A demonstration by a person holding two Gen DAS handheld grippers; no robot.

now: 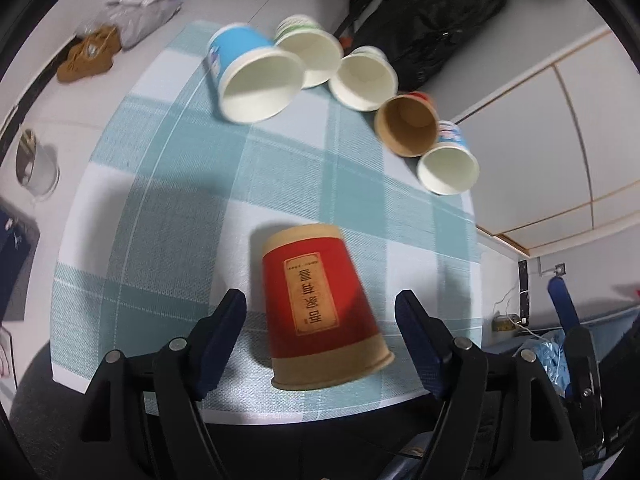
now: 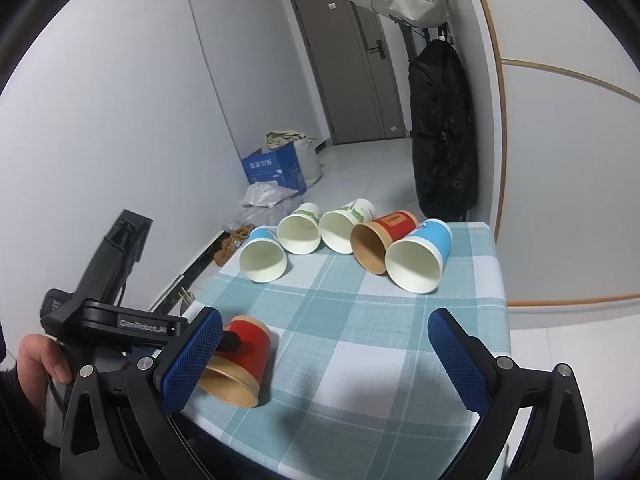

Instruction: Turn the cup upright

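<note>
A red and tan paper cup (image 1: pixel 320 308) lies on its side near the table's front edge, mouth toward me. My left gripper (image 1: pixel 320 316) is open, its fingers on either side of the cup without touching it. In the right wrist view the same cup (image 2: pixel 242 360) lies at the lower left with the left gripper's finger over it. My right gripper (image 2: pixel 324 356) is open and empty, above the cloth to the right of the cup.
Several more paper cups lie on their sides along the table's far edge, among them a blue one (image 2: pixel 420 256) and a red one (image 2: pixel 380 240). A checked cloth (image 2: pixel 360 320) covers the table. A black backpack (image 2: pixel 440 132) hangs on the wall behind.
</note>
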